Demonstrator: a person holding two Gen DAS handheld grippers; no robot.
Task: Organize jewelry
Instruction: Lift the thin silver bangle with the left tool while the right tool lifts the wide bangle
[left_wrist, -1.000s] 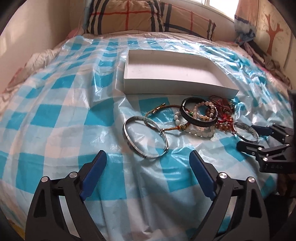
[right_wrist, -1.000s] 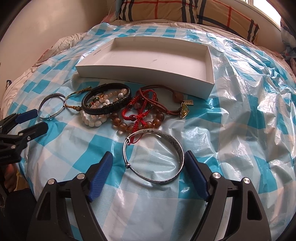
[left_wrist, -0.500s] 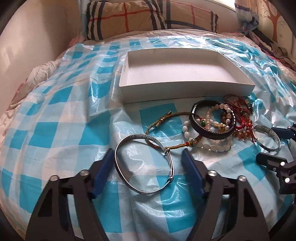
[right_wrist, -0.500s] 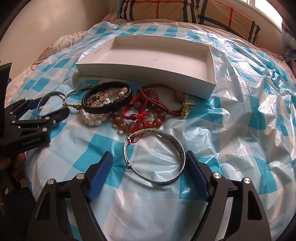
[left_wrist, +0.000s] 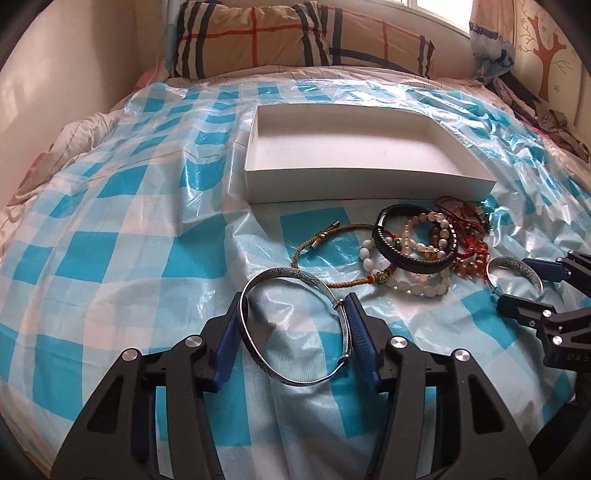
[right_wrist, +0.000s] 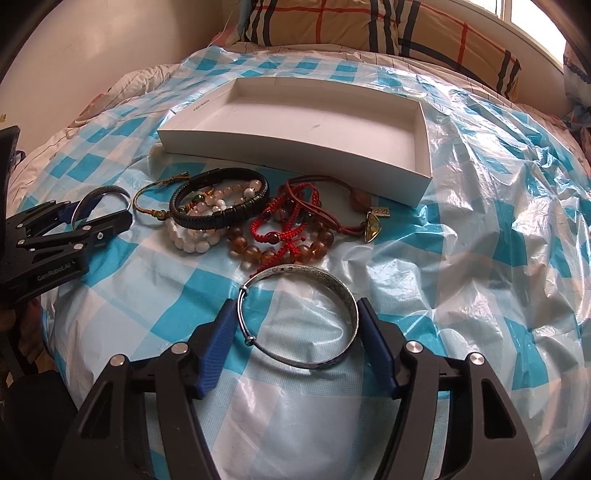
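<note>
On the crinkled blue-checked plastic sheet (left_wrist: 122, 236), each gripper's blue fingers pinch a flat-lying, round silver bangle: left gripper (left_wrist: 294, 334) the plain bangle (left_wrist: 291, 325), right gripper (right_wrist: 296, 341) the engraved bangle (right_wrist: 301, 317).

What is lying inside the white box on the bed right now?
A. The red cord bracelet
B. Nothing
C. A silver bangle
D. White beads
B: the white box shows only its bare floor, while the silver bangles and bead bracelets lie on the checked sheet in front of it.
</note>
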